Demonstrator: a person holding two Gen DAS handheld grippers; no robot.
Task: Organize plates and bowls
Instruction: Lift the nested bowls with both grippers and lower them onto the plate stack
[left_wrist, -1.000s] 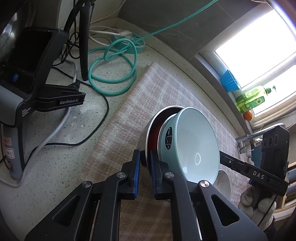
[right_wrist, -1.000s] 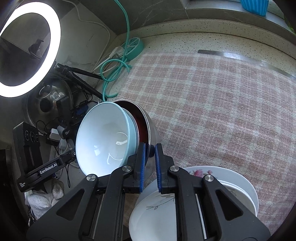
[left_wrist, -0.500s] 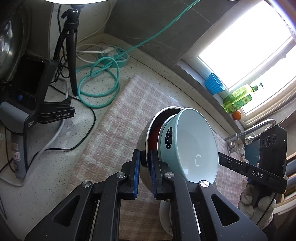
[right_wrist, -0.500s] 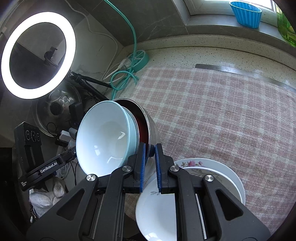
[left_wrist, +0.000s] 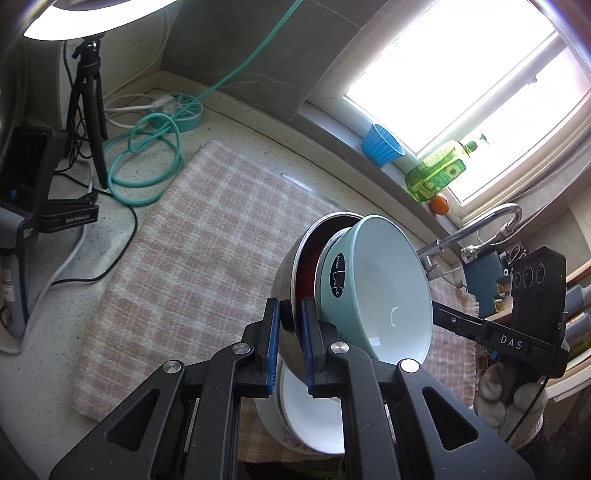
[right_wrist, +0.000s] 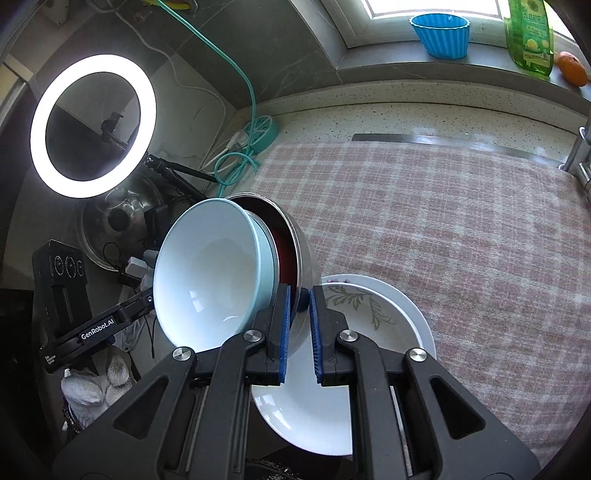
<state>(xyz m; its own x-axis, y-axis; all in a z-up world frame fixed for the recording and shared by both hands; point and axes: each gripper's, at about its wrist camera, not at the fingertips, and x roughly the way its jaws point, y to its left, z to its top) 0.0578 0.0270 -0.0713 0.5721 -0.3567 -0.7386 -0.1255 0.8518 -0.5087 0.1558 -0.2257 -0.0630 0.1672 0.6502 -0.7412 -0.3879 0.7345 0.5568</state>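
While the left wrist view is showing a curved chrome faucet (left_wrist: 491, 221) at the right edge, the right wrist view alone is showing the full glowing ring light (right_wrist: 92, 125) at upper left. The left gripper (left_wrist: 290, 347) and right gripper (right_wrist: 299, 332) are both clamping the rim of a steel bowl with a red inside (left_wrist: 291, 295) (right_wrist: 303, 258), tilted on edge at frame centre, a pale teal ceramic bowl (left_wrist: 384, 288) (right_wrist: 210, 273) nested inside, above stacked white plates (right_wrist: 369, 332) on the pink checked cloth (left_wrist: 192, 266).
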